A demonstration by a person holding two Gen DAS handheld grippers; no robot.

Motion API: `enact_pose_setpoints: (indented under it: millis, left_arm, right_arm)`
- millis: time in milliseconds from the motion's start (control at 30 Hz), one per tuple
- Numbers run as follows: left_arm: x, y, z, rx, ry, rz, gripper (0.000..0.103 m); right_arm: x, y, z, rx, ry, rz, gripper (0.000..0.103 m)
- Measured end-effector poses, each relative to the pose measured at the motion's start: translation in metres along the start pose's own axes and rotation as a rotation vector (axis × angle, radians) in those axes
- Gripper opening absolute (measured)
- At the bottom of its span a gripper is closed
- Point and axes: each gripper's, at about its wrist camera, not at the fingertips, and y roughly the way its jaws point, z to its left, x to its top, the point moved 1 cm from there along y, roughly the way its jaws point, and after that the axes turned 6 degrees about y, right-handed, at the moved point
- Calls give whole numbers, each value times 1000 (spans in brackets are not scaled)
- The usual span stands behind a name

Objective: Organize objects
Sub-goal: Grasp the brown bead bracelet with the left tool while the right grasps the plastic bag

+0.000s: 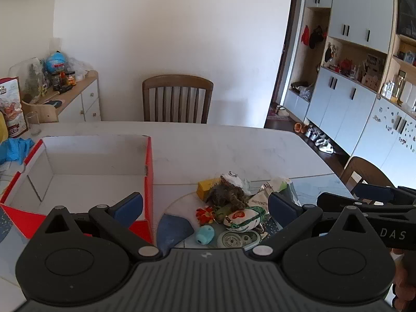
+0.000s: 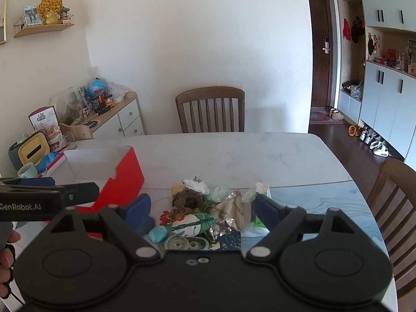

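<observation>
In the left wrist view, the left claw is held wide open and empty; the pile is seen between and just beyond its fingers, the empty box to its left. In the right wrist view, the right claw is likewise spread, nothing gripped. The pile looks light, soft and crinkly; the plush is best pinched mid-body. Open table lies beyond.

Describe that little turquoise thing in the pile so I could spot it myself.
Start at the red-and-white box on the white table; the pile lies to its right. At the pile's near edge sits the turquoise lump, rounded, and the only blue-green piece there.
</observation>
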Motion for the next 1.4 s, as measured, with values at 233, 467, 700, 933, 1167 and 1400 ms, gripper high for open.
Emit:
enact_pose_setpoints:
  millis: [233, 467, 700, 933, 1167, 1400]
  left_arm:
    - [-1, 21, -11, -36, 21, 29, 103]
    - [1, 49, -24, -86, 60, 52, 103]
    - [-6, 88, -43, -177, 169, 116, 103]
    - [2, 126, -50, -149, 180, 145, 103]
    - [0, 161, -52, -141, 156, 214, 94]
    - [6, 186, -53, -143, 125, 273, 71]
  right_arm:
    - [-2, 17, -26, -14, 27, 33, 85]
    - [-5, 38, -55, -41, 33, 43, 84]
    - [-3, 72, -84, -78, 10, 84, 79]
    - [-4, 110, -100, -83, 0, 135, 72]
    - [-8, 142, -105, -71, 0, 192, 59]
    - [-12, 156, -110, -55, 19, 221, 50]
